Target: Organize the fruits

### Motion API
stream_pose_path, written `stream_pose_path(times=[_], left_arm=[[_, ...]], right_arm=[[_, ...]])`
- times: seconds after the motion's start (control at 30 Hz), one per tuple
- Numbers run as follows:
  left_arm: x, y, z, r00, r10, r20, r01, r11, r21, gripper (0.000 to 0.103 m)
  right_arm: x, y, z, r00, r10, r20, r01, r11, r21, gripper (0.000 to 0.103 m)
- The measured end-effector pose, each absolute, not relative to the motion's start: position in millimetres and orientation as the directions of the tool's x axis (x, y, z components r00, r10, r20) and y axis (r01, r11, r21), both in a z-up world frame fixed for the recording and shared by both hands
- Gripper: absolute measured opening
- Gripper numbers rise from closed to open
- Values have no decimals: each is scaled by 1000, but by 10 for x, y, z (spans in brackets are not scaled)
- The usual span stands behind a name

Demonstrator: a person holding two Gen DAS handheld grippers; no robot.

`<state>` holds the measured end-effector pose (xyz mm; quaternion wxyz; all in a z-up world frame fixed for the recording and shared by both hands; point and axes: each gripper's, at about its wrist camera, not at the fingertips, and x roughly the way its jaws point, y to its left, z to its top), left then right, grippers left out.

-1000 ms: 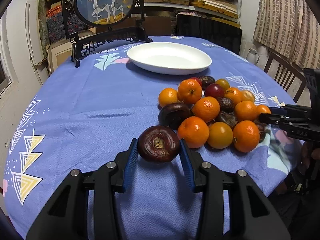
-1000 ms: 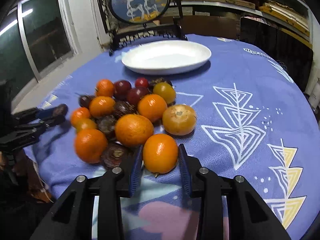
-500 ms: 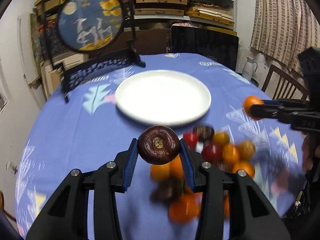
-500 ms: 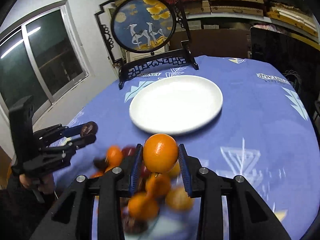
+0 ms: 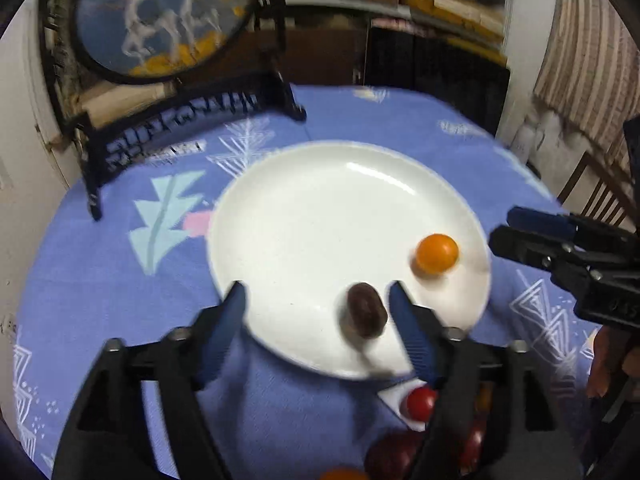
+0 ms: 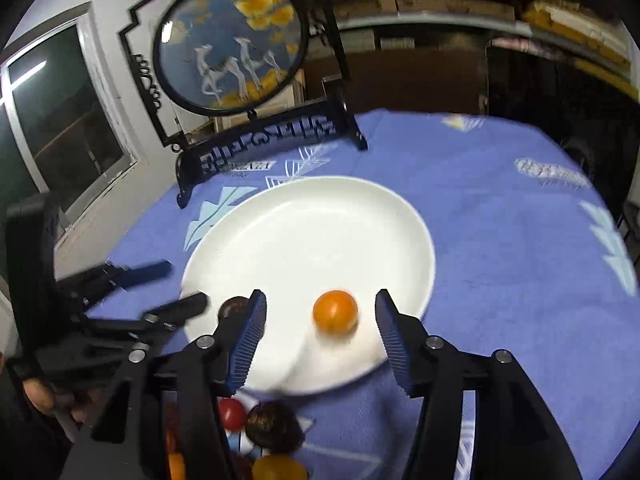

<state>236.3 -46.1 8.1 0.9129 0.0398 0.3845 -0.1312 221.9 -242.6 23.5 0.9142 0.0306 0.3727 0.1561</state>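
A white plate [image 5: 320, 208] lies on the blue tablecloth. A dark brown fruit [image 5: 366, 310] lies on the plate's near edge, free, close to the right finger of my open left gripper [image 5: 316, 304]. An orange [image 5: 436, 253] lies on the plate's right side. In the right wrist view the orange [image 6: 335, 312] lies on the plate [image 6: 312, 232] between the wide-open fingers of my right gripper [image 6: 320, 308], touching neither. The dark fruit [image 6: 234, 307] shows partly behind the right gripper's left finger. Each gripper shows in the other's view, the right [image 5: 520, 226] and the left [image 6: 180, 288].
The remaining fruit pile sits near the plate's front edge: a red fruit [image 5: 420, 402], dark fruits [image 6: 274, 426] and an orange-yellow one [image 6: 278, 468]. A black-framed round screen [image 6: 232, 40] stands at the table's back left. A chair [image 5: 592, 188] is at the right.
Both grippers moved forward from the pile to above the plate and opened. The dark fruit and the orange left their jaws and now lie on the plate.
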Motion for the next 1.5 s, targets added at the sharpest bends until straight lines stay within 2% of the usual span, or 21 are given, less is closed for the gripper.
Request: stream_pose_path(times=[0.2, 0.4, 0.43, 0.5, 0.53, 0.67, 0.97, 1.13, 1.33, 1.5], left_arm=[[1455, -205, 180, 701, -239, -672, 337, 942, 16, 75], [479, -38, -18, 697, -266, -666, 417, 906, 75, 74], [369, -34, -77, 688, -271, -674, 431, 899, 78, 73], [231, -59, -199, 662, -273, -698, 450, 890, 79, 62], [189, -82, -266, 643, -282, -712, 462, 884, 68, 60], [281, -146, -458, 593, -297, -749, 444, 896, -4, 43], [520, -44, -646, 528, -462, -713, 388, 878, -282, 44], [550, -80, -638, 534, -470, -703, 384, 875, -294, 40], [405, 62, -378, 596, -466, -654, 383, 881, -279, 40], [293, 122, -218, 623, -463, -631, 393, 882, -259, 40]], right_arm=[[1522, -2601, 266, 688, 299, -662, -266, 952, 153, 63], [864, -2858, 111, 696, 309, -649, -232, 951, 204, 65], [756, -2908, 55, 692, 316, -649, -224, 949, 224, 65], [657, -2944, -21, 683, 328, -652, -216, 944, 249, 65], [595, -2963, -72, 677, 333, -656, -211, 942, 261, 65], [483, -2956, -155, 671, 329, -665, -203, 944, 262, 65], [352, -2941, -144, 671, 328, -665, -224, 945, 240, 65], [403, -2932, -223, 658, 313, -685, -221, 950, 223, 65], [513, -2726, -289, 630, 282, -723, -269, 953, 138, 65], [716, -2509, -358, 616, 191, -764, -272, 962, 22, 65]])
